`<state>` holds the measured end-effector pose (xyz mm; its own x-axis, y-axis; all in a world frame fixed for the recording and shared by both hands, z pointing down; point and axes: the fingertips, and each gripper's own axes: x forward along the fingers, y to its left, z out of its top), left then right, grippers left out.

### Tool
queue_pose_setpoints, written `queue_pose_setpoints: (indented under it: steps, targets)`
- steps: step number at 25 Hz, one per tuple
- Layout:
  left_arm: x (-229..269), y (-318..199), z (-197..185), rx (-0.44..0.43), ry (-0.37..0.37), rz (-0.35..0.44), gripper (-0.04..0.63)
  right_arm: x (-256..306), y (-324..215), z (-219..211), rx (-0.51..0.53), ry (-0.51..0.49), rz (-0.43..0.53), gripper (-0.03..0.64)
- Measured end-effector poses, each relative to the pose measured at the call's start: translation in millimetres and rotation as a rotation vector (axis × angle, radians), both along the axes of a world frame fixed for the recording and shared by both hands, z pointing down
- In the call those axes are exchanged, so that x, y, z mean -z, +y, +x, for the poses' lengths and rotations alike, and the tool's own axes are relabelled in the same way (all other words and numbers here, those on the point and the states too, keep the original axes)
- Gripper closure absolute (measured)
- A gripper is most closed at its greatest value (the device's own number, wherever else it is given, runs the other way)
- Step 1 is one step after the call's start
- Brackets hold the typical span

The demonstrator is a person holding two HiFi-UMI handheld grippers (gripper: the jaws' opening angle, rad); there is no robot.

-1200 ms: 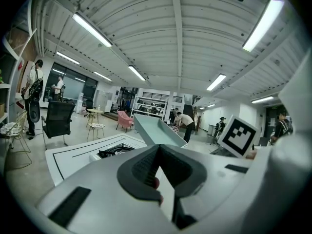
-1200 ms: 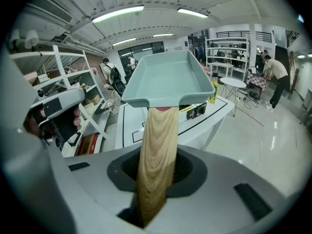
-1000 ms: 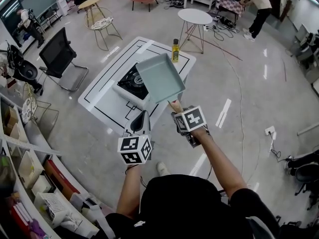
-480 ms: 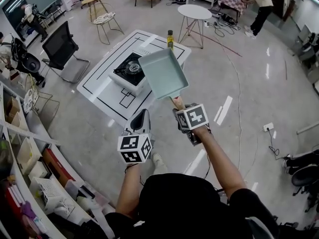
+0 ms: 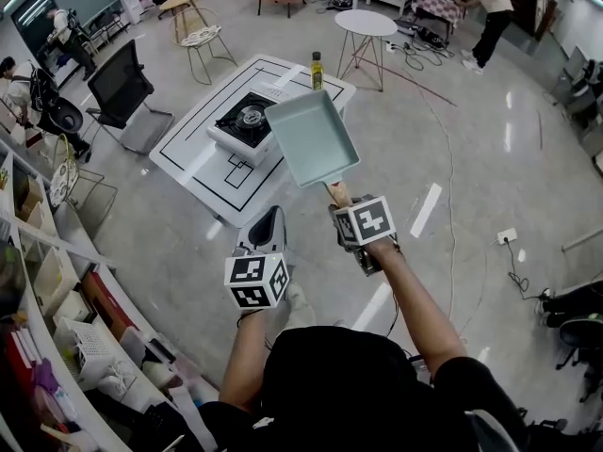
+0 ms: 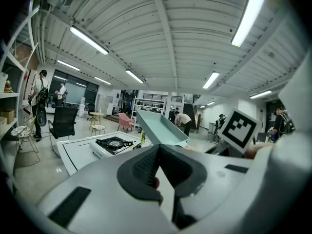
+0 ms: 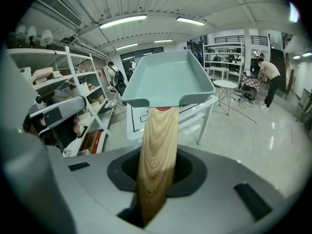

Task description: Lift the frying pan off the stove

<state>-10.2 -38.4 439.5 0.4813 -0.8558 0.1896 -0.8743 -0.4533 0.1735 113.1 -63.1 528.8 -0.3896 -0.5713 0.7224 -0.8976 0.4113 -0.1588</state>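
Frying pan (image 5: 311,142) carried farther from stove (image 5: 243,121), square, pale teal, wooden handle (image 5: 336,194)

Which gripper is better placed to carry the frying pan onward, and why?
The right gripper: its jaws grip the frying pan by its wooden handle, and the pan hangs in the air, clear of the stove. The left gripper is shut on nothing.

Bright, even light fills the room; ceiling tube lights (image 6: 88,40) glow from ten to one o'clock in the left gripper view; the glossy floor (image 5: 471,158) carries pale glare streaks toward three o'clock; every view bows at its edges; the left gripper (image 6: 157,149) looms blurred at six o'clock.
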Motion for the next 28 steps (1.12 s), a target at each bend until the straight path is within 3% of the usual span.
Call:
queue_pose_setpoints:
  steps: [13,28]
  targets:
    - [-8.2,59.2,8.7,-0.001,-0.009,-0.005,0.584,5.0,58.1,6.9,-0.003,-0.010,0.008,0.546]
    - [-7.3,71.5,7.0,0.005,-0.006,0.000,0.584,0.8,74.1,6.1,-0.006,-0.019,-0.005,0.546]
